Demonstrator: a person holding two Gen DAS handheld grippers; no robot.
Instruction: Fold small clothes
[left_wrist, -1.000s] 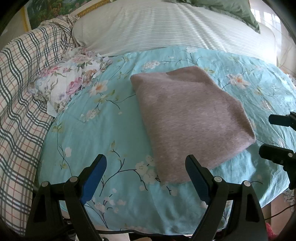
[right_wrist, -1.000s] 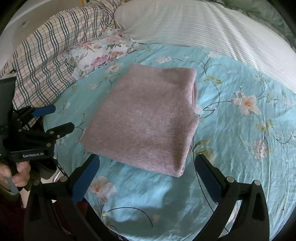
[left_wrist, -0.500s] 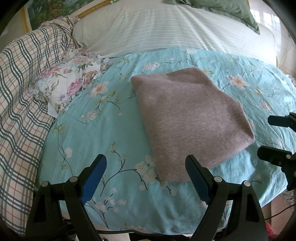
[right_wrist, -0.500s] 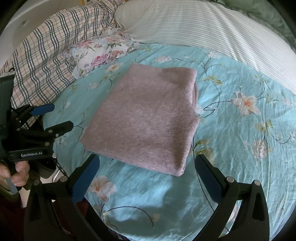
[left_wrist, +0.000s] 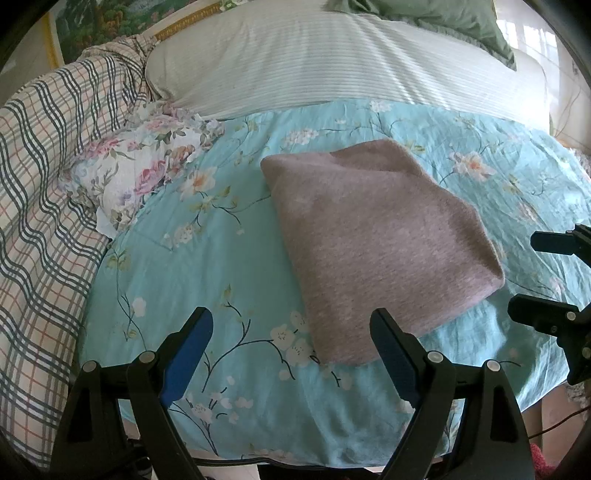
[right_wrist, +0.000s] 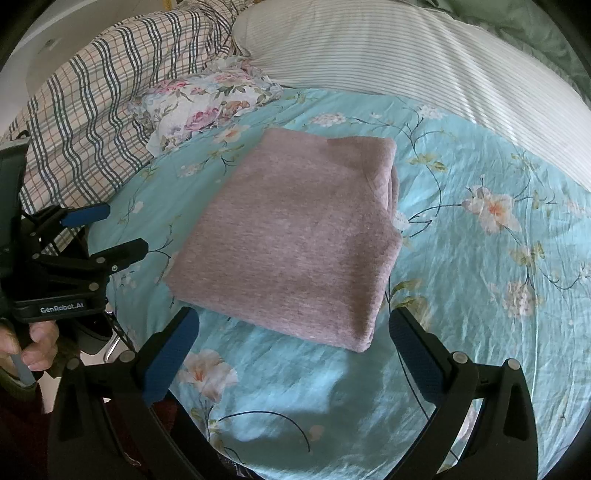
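Only from the right wrist, a hand (right_wrist: 27, 343) holds the left gripper (right_wrist: 110, 232).

**A bedroom at home**

A bed is filling both views: a turquoise floral sheet (left_wrist: 229, 258) is lying across it, a striped pillow (left_wrist: 314, 62) and a green one (left_wrist: 443, 18) are resting at its head, a plaid quilt (right_wrist: 92, 122) is bunching alongside, and a framed picture (left_wrist: 99, 26) is hanging behind.

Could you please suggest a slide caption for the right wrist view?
Open right gripper hovers before a folded mauve garment on a floral turquoise bedsheet, open left gripper alongside.
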